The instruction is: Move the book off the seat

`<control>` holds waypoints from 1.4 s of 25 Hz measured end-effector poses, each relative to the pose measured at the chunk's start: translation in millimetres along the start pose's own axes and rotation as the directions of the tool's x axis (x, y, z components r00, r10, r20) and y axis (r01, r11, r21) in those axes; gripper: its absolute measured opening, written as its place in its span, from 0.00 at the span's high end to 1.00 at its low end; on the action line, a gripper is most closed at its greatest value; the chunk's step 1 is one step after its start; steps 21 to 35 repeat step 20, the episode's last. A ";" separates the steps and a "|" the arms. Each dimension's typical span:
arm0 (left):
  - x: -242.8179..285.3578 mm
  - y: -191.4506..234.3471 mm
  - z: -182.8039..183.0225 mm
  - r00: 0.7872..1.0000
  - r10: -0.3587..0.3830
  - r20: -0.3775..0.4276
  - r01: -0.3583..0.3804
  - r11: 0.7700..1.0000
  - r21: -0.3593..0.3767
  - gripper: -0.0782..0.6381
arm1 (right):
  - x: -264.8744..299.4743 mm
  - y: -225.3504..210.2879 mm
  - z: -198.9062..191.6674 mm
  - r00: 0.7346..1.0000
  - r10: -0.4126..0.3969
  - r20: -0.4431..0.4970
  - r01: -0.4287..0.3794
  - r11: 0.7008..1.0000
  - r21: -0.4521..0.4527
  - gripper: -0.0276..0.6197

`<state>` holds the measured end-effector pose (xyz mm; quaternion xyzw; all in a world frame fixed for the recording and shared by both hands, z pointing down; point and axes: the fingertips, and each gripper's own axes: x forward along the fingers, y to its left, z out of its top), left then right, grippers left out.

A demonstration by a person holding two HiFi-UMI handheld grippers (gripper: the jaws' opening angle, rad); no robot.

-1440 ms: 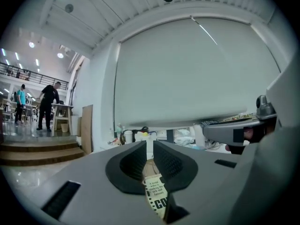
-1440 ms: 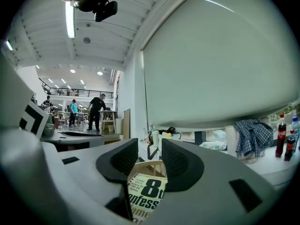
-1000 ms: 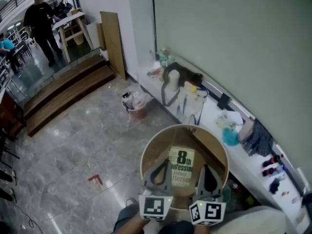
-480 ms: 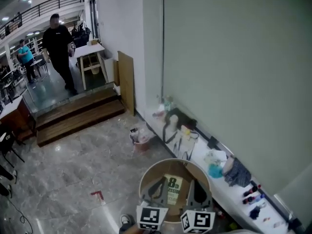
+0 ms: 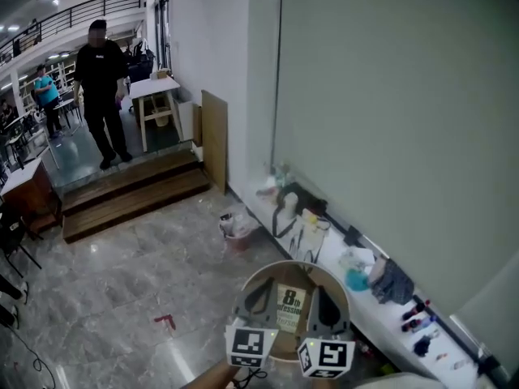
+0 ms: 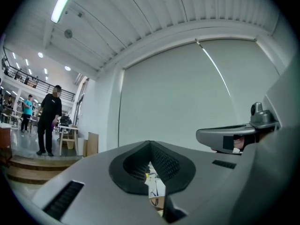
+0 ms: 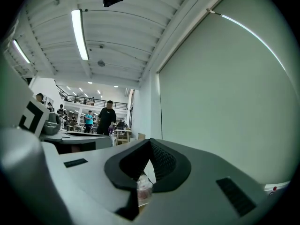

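Observation:
The book (image 5: 289,308), pale green with a black "8th" on its cover, lies flat in the middle of the round wooden seat (image 5: 334,286) at the bottom of the head view. My left gripper (image 5: 259,297) hovers over the seat just left of the book, and my right gripper (image 5: 324,305) just right of it. Both are shut with nothing between their jaws. In the left gripper view the shut left gripper (image 6: 150,146) points up at the pale wall. The right gripper (image 7: 150,144) does the same in its own view.
A low white ledge (image 5: 381,318) along the wall holds bags, cloth and bottles. A small bin (image 5: 237,228) stands on the grey tiled floor beside it. Wooden steps (image 5: 134,197) rise at the back left, where a person in black (image 5: 101,87) walks. A board (image 5: 214,138) leans on the wall.
The head view has lifted, so seat, book and both grippers now look smaller and lower in it. The person in black has stepped along the upper level. Both grippers stay shut beside the book.

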<state>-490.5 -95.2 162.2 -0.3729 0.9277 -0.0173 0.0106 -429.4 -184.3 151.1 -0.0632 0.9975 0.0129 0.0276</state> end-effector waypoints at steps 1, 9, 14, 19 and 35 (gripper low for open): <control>-0.3 1.9 0.1 1.000 -0.006 0.004 0.006 1.000 0.000 0.89 | 0.0 1.8 0.2 1.000 -0.002 0.003 0.002 1.000 -0.004 0.95; -1.3 8.4 -4.4 0.999 -0.049 0.011 0.049 0.999 0.003 0.89 | -1.6 5.3 -4.3 0.999 -0.046 -0.009 0.046 0.999 -0.007 0.95; -2.4 17.2 0.0 0.998 -0.053 0.025 0.053 0.999 0.003 0.89 | 3.1 11.3 1.9 0.999 -0.054 -0.007 0.054 0.998 -0.028 0.95; 10.0 13.1 -1.3 0.998 -0.059 0.033 0.059 0.998 0.004 0.89 | 10.2 0.0 0.7 0.998 -0.066 -0.001 0.066 0.997 -0.037 0.95; 12.5 12.0 -1.7 0.998 -0.061 0.035 0.061 0.998 0.006 0.89 | 11.5 -2.3 0.1 0.998 -0.068 0.001 0.068 0.997 -0.038 0.95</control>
